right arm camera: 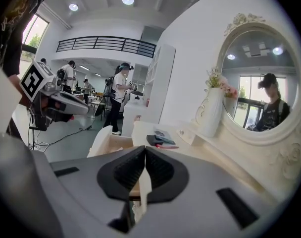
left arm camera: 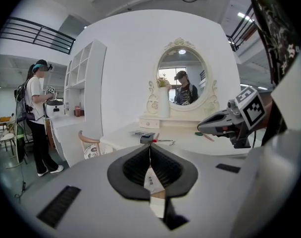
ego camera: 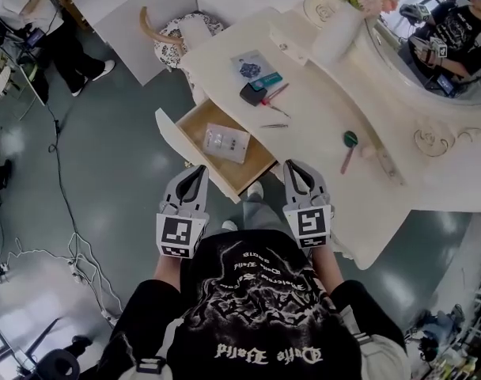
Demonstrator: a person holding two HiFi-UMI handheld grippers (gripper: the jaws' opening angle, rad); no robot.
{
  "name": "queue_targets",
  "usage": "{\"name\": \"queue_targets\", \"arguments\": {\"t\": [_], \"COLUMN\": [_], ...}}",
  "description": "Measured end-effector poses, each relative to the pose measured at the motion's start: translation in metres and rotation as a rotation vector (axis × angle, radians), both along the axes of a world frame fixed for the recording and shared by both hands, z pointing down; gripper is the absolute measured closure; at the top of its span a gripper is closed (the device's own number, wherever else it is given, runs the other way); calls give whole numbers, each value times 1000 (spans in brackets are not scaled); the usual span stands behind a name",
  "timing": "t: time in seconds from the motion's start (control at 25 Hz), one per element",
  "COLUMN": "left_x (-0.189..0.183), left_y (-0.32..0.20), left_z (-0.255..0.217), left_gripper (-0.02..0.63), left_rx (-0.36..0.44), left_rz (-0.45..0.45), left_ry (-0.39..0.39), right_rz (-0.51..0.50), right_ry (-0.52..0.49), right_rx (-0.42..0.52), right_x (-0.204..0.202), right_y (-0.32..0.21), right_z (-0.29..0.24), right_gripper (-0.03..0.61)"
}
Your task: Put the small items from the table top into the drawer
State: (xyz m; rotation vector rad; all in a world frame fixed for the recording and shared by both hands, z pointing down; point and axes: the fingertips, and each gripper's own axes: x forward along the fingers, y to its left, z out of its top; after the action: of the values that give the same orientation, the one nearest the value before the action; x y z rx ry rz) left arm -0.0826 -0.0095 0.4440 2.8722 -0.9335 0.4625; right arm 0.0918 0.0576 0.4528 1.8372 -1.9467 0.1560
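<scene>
Shut & empty: left gripper (ego camera: 198, 169), pads together w/ nothing btw them; right gripper (ego camera: 291, 165) the same. Both are held low at the near edge of the table (ego camera: 327, 109), pointing fwd and a bit down, one on either side of the open drawer (ego camera: 195, 117). Prob a ready stance, so either can reach out w/o crossing the other.

The drawer stands pulled out just ahead of the left gripper and to the inner side of the right one, so the drop spot is close to both. Already in it: a clear flat packet (ego camera: 225, 142), lying flat on the wood bottom.

Small items on the table top, all beyond the drawer from the grippers:
- a black box (ego camera: 251, 93) w/ a teal bit (ego camera: 270, 78) and a red pen (ego camera: 276, 93) beside it
- a printed card (ego camera: 249, 63) further out
- a thin metal clip (ego camera: 274, 125) just beside the drawer's far side

Ahead of the right gripper, off to its outer side, lies a green-headed stick (ego camera: 349, 147), apart from the rest.

Judgement: task partly done, 1 item in and several left. The next move needs a gripper opened before it goes in. The clip is thin & flat on the table, so likely fiddly to pinch. Far behind the items is the vase (ego camera: 335, 34), not in the way
</scene>
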Motion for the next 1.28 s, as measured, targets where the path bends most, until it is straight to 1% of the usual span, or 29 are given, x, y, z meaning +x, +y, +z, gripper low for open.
{"name": "queue_targets", "arguments": {"t": [0.36, 0.52, 0.84, 1.0, 1.08, 1.16, 1.2, 1.28], "left_x": [20, 27, 40, 43, 43, 43, 43, 41], "left_y": [-30, -37, -46, -48, -49, -50, -51, -51], "left_z": [-9, -6, -4, -2, -1, 1, 3, 3], "left_gripper": [598, 598, 598, 598, 598, 598, 598, 598], "left_rx": [5, -5, -24, -36, -42, -46, -48, -51], "left_rz": [-55, -74, -120, -147, -159, -169, -174, -186], "left_ry": [-3, -10, -6, -7, -10, -15, -17, -20], "right_rz": [-38, -61, -116, -174, -189, -195, -199, -210], "right_ry": [-26, -32, -62, -68, -65, -71, -78, -90], "right_rx": [-4, -7, -34, -78, -85, -91, -98, -112], "right_x": [25, 36, 51, 53, 55, 57, 58, 55], "right_y": [-50, -71, -103, -117, -124, -133, -137, -143], "right_z": [-1, -3, 0, 10, 12, 14, 15, 18], "right_gripper": [566, 566, 566, 565, 563, 543, 506, 489]}}
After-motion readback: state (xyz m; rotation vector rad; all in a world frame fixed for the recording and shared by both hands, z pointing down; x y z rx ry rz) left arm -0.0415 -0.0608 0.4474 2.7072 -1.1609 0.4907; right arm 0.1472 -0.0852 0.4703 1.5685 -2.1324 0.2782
